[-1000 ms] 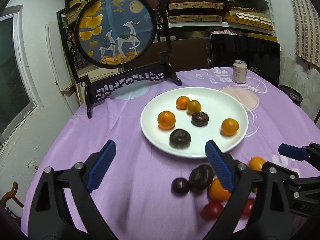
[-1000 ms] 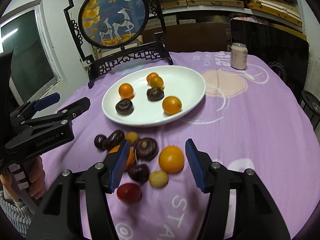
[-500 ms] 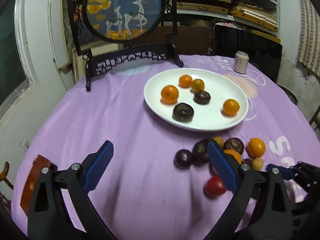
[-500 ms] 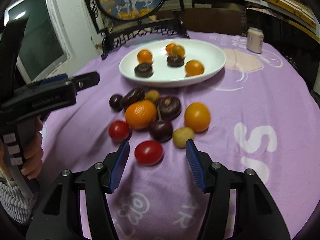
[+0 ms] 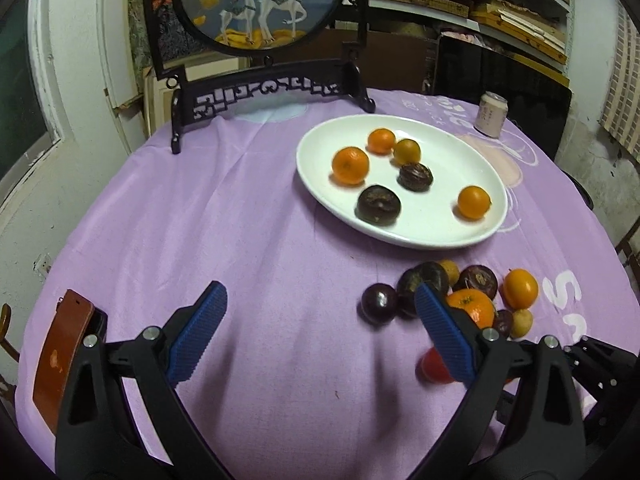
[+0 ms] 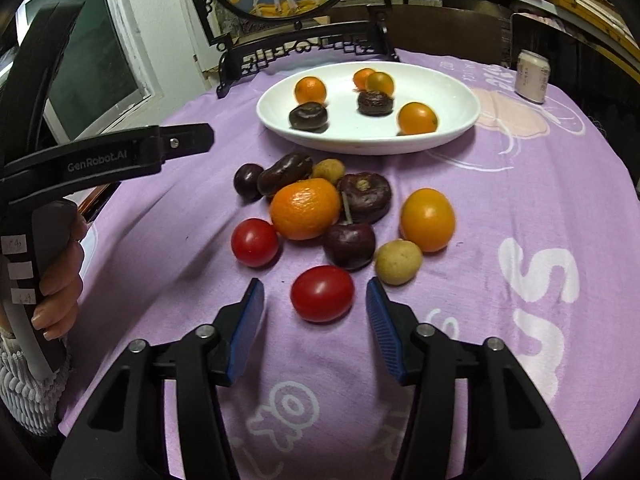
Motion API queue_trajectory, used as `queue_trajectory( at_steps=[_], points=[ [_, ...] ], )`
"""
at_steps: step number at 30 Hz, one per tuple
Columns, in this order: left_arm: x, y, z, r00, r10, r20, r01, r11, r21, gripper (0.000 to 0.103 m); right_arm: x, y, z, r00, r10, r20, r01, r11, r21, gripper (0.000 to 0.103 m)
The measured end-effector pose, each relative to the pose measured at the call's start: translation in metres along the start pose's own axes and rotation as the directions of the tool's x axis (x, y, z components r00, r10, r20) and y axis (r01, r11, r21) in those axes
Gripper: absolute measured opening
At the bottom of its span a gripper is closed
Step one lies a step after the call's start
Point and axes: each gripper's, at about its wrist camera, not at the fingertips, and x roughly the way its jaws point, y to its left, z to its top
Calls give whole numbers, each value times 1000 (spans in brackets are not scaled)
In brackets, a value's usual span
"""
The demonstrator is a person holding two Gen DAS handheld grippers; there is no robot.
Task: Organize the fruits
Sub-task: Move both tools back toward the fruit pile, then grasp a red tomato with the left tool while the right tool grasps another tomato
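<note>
A white plate (image 6: 460, 120) at the back of the purple cloth holds several oranges and two dark fruits. In front of it lies a loose pile: a mandarin (image 6: 305, 208), an orange (image 6: 427, 219), dark plums, a yellow fruit and two red tomatoes. My right gripper (image 6: 314, 282) is low over the cloth. Its jaws are closing with the nearest red tomato (image 6: 322, 294) between them, and a gap shows on both sides. My left gripper (image 5: 320, 287) hovers wide open over bare cloth, left of the pile (image 5: 468, 308). Its right finger hides part of a tomato (image 5: 432, 366).
A round deer screen (image 5: 260, 0) on a black stand rises behind the plate (image 5: 440, 160). A drink can (image 5: 491, 114) stands at the back right. A brown leather case (image 5: 60, 356) lies by the table's left edge. A person's hand (image 6: 60, 280) holds the left gripper's handle.
Both grippers came lower and nearer the cloth. The right one drew back from the pile until the near red tomato sat between its jaws, which have narrowed.
</note>
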Motion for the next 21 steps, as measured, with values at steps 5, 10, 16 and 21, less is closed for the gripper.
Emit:
queue_trajectory(
  at_steps=[5,10,16,21],
  points=[
    [2,-15,-13,998,-55,-36,57,995,76,97,6,-2,3,1000,-23,-17,23,1000,-2,33],
    [5,-31,-30,992,-104,-72,114,981,158,97,-12,-23,4,998,-48,30,46,996,71,33],
    [4,-51,-39,983,-166,-82,180,957,229,78,-32,-45,4,994,-46,100,29,985,167,33],
    [13,-56,-42,955,-254,-151,283,935,214,42,-35,-45,6,993,-39,110,19,985,173,33]
  ],
)
